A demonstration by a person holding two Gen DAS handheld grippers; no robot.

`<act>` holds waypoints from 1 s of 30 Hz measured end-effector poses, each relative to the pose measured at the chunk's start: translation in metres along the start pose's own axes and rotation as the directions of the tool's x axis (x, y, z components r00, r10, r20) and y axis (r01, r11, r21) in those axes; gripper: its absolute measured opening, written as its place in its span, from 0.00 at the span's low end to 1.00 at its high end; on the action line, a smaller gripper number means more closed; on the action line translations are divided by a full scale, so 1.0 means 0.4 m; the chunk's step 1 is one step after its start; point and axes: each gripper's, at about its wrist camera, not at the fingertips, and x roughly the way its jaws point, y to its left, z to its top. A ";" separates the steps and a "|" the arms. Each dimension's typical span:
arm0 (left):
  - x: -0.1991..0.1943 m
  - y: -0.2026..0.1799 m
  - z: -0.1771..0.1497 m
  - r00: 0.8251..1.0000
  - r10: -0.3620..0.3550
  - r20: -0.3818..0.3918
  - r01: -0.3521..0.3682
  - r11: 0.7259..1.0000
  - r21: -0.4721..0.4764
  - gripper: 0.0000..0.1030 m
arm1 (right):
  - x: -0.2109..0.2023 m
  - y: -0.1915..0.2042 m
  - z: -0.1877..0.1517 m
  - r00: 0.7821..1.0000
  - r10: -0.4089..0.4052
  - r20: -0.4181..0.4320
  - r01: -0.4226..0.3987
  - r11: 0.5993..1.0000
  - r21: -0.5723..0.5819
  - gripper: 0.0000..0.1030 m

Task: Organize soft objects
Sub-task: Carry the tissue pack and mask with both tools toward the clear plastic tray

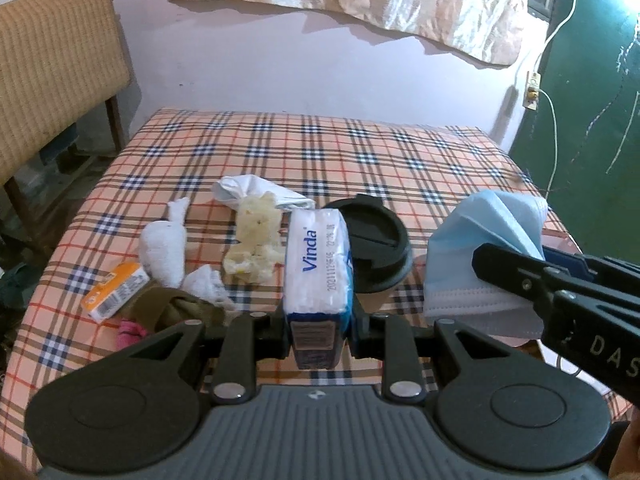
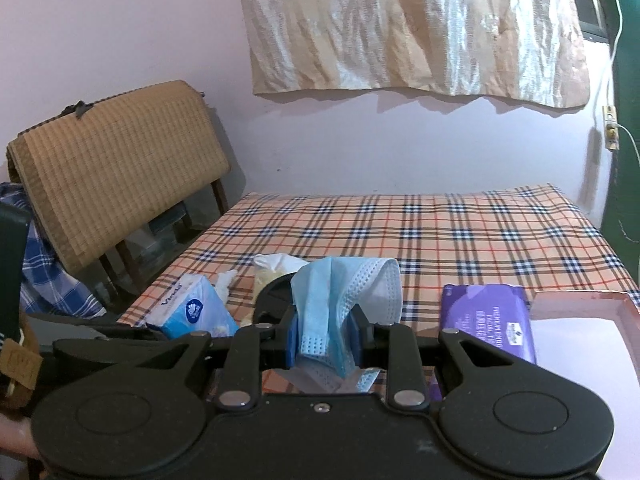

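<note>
The left gripper (image 1: 318,320) sits low at centre frame in its own view, angled down toward the table, its jaws clenched on a Vinda tissue pack (image 1: 318,268) that stands on edge between them. The right gripper (image 2: 327,334) points more shallowly across the table and grips a bunch of blue face masks (image 2: 340,296), which rise above its pads. In the left view it enters from the right edge with the masks at its tip. On the plaid tablecloth (image 1: 360,148), left of centre, lie a white rolled cloth (image 1: 164,240), a yellowish sponge (image 1: 256,240) and an orange packet (image 1: 116,290); a black lid (image 1: 380,248) sits just behind the pack. In the right view a purple tissue pack (image 2: 492,320) rests lower right beside a pink tray (image 2: 580,300). A woven chair back (image 2: 120,168) stands at left against the pale wall.
</note>
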 end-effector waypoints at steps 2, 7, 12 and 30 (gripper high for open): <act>0.003 -0.011 0.000 1.000 -0.006 -0.001 0.006 1.000 0.007 0.26 | -0.006 -0.012 -0.001 1.000 -0.011 0.003 0.011 1.000 0.006 0.30; 0.008 -0.040 0.001 1.000 -0.024 -0.003 0.024 0.999 0.027 0.26 | -0.020 -0.041 -0.004 0.999 -0.034 0.009 0.034 0.999 0.023 0.30; 0.015 -0.068 0.004 0.999 -0.042 -0.006 0.043 0.998 0.043 0.26 | -0.031 -0.067 -0.005 0.998 -0.053 0.015 0.053 0.998 0.038 0.30; 0.040 -0.172 0.008 0.993 -0.111 -0.027 0.114 0.987 0.116 0.27 | -0.065 -0.160 -0.011 0.991 -0.128 0.028 0.125 0.988 0.090 0.30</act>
